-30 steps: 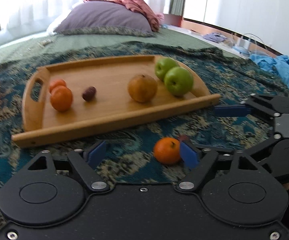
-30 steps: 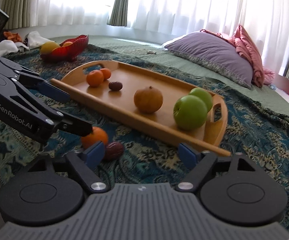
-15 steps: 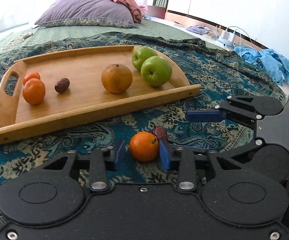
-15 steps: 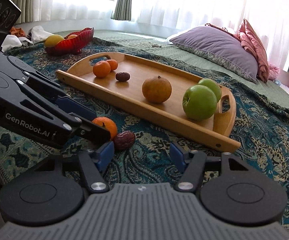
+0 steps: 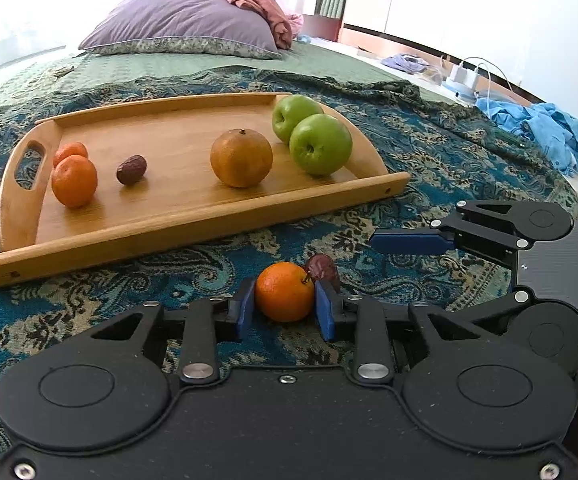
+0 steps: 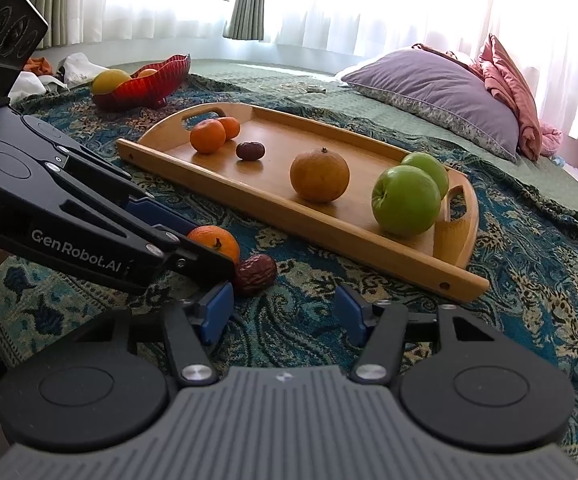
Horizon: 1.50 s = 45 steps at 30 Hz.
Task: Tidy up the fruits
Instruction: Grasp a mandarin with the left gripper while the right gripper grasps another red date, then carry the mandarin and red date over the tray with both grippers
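My left gripper (image 5: pixel 285 308) is shut on a small orange mandarin (image 5: pixel 284 297) that rests on the patterned blanket; it also shows in the right wrist view (image 6: pixel 213 242). A dark red date (image 5: pixel 322 269) lies right beside it, also seen in the right wrist view (image 6: pixel 255 273). My right gripper (image 6: pixel 285 312) is open and empty, just to the right of the date. The wooden tray (image 5: pixel 193 216) holds two mandarins (image 5: pixel 74 181), a date (image 5: pixel 131 169), a brown round fruit (image 5: pixel 241 163) and two green apples (image 5: pixel 321 149).
A red bowl (image 6: pixel 141 89) with yellow and orange fruit sits at the far left behind the tray. A purple pillow (image 6: pixel 433 89) lies on the green bedspread beyond. Blue clothes (image 5: pixel 545 132) and a charger lie off the bed at the right.
My left gripper has closed its fingers onto the mandarin on the blanket. My right gripper has drawn a little closer to the date and narrowed slightly.
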Each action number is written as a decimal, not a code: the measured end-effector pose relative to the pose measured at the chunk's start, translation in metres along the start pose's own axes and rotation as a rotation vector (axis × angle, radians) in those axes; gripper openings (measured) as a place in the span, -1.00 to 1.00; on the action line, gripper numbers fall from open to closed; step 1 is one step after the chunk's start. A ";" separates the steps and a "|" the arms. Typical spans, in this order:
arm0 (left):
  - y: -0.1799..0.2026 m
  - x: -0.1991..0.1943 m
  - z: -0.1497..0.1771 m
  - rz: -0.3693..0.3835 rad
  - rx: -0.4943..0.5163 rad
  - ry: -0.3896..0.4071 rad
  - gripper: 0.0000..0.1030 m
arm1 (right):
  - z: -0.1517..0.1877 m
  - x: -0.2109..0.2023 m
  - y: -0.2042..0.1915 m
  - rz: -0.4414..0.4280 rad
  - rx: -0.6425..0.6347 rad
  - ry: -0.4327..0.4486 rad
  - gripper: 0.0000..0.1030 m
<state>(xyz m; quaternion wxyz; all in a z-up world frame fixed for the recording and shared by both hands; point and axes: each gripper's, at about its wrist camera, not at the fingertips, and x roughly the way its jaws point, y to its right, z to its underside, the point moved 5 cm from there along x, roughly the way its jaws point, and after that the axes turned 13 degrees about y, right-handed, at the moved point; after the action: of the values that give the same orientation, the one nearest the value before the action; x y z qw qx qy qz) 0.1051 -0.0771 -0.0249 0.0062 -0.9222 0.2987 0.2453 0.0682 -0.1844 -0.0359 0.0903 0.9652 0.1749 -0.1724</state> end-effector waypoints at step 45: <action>-0.062 0.020 -0.087 -0.245 -0.070 0.160 -0.40 | -0.080 0.050 0.021 0.126 0.134 0.130 -0.34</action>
<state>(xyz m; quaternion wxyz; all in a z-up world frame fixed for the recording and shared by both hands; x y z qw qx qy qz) 0.1928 -0.0505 0.0345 -0.0196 -0.9681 0.1746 0.1788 0.1442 -0.1693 0.0222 0.0249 0.9873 0.1073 -0.1149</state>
